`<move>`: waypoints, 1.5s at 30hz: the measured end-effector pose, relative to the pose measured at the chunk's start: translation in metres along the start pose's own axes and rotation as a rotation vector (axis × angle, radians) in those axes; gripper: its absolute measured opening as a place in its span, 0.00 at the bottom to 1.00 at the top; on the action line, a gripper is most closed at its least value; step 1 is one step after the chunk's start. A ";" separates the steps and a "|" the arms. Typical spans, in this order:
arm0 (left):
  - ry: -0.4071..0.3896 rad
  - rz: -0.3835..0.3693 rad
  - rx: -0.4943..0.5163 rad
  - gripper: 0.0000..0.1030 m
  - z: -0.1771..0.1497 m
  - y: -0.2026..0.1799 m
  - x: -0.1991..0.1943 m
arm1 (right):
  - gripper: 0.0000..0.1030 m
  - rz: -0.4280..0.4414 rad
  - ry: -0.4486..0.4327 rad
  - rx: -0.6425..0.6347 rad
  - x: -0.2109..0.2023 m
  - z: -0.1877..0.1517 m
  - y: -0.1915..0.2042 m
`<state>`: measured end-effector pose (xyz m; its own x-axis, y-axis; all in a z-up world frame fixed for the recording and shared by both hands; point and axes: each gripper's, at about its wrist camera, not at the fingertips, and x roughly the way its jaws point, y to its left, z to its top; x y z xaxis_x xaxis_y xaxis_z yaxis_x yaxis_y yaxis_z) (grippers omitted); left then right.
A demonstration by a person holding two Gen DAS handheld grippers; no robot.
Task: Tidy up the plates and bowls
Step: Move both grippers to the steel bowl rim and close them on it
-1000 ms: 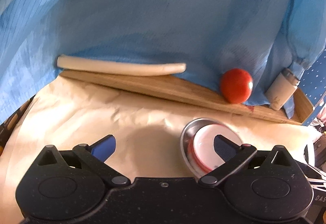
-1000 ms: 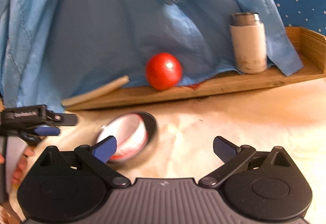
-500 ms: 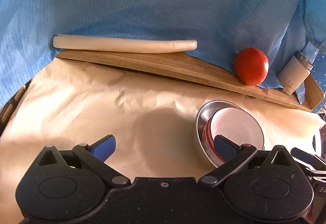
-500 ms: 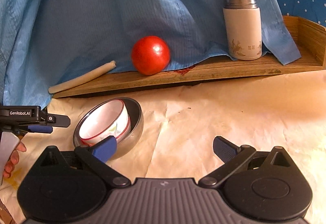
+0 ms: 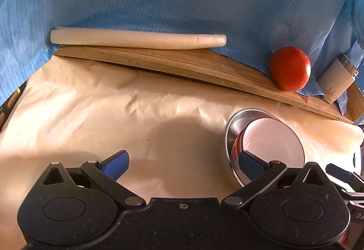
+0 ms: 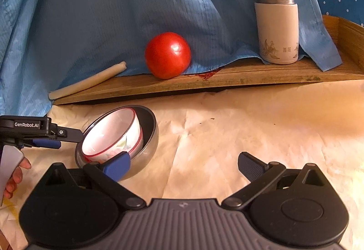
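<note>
Both claws are spread wide and holding nothing. The left claw (image 5: pixel 182 164) hangs over bare cream paper (image 5: pixel 113 113) covering the table, and its right finger (image 5: pixel 249 163) overlaps the near rim of the steel bowl (image 5: pixel 236 125) in the left wrist view, though I can't tell if it's actually touching. The right claw (image 6: pixel 184 166) is over the paper too, with its left finger (image 6: pixel 117 164) sitting in front of that same steel bowl (image 6: pixel 149 136) on its near side; again, contact is hard to call.

The steel bowl is the landmark here. Nested inside it is a white bowl with a red rim (image 6: pixel 113 134), tipped so its mouth leans toward the left claw; in the left wrist view you look almost straight into the white bowl (image 5: pixel 273 143). From the right wrist camera you can see the left claw (image 6: pixel 45 136) coming in from the left of the steel bowl, its tip just beside the rim, with the person's fingers (image 6: pixel 16 175) below it.

Behind the steel bowl is a wooden tray edge (image 6: pixel 227 79). On it, directly behind the bowl, sits a red tomato (image 6: pixel 168 54); a pale stick (image 6: pixel 88 80) lies to the left of the tomato, and a cream flask with a metal top (image 6: pixel 276 27) stands upright off to the right. Blue cloth (image 6: pixel 102 22) hangs behind everything.
</note>
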<state>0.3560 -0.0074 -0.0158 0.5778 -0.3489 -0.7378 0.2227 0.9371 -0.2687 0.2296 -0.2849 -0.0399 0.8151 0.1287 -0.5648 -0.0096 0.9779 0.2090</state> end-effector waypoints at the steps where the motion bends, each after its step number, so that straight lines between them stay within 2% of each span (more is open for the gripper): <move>1: 0.002 0.001 0.000 0.99 0.000 0.000 0.001 | 1.00 -0.001 0.002 -0.002 0.001 0.000 0.000; 25: 0.018 0.031 0.015 0.99 0.004 0.003 0.015 | 1.00 -0.047 0.058 -0.080 0.021 0.017 0.010; 38: 0.046 0.057 0.036 0.99 0.008 0.004 0.027 | 1.00 -0.068 0.143 -0.164 0.039 0.029 0.022; 45: 0.053 0.074 0.056 0.99 0.006 0.004 0.031 | 1.00 -0.077 0.199 -0.169 0.047 0.037 0.023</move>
<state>0.3797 -0.0144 -0.0358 0.5521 -0.2768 -0.7865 0.2253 0.9577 -0.1789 0.2890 -0.2625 -0.0321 0.6871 0.0665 -0.7235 -0.0620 0.9975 0.0328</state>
